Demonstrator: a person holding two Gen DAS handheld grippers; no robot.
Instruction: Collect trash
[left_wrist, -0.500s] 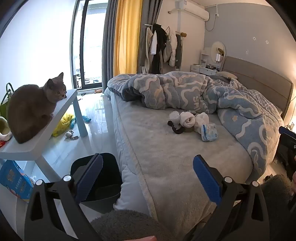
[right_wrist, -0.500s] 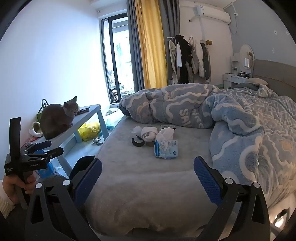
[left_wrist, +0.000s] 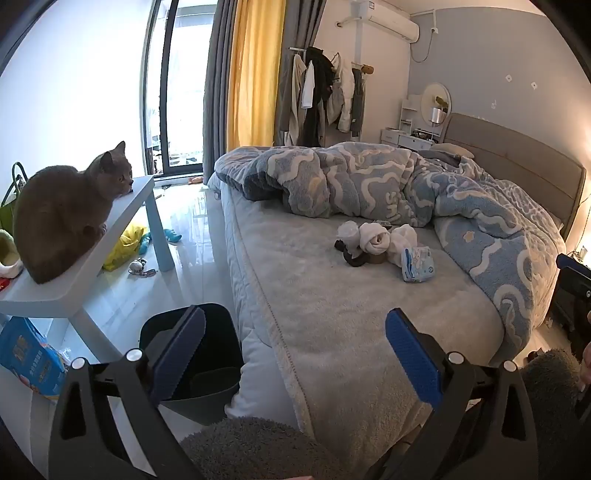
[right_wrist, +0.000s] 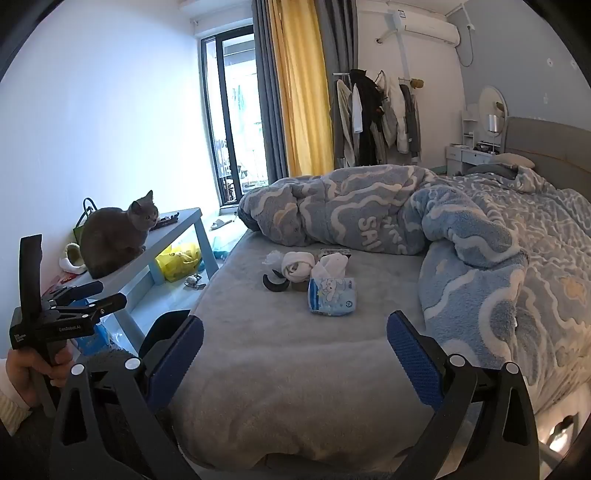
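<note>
Where daylight enters, grey bed (right_wrist: 295, 369), rumpled duvet (right_wrist: 480, 240), glossy floor (left_wrist: 192, 229)

Tissue pack (right_wrist: 332, 297) on bed (right_wrist: 295, 369), bin (left_wrist: 192, 354) beside it, left

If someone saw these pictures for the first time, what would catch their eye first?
Probably the grey cat crouched on the pale blue table by the wall. Next, the rumpled blue patterned duvet on the bed, with the small cluster of litter on the grey sheet before it.
</note>
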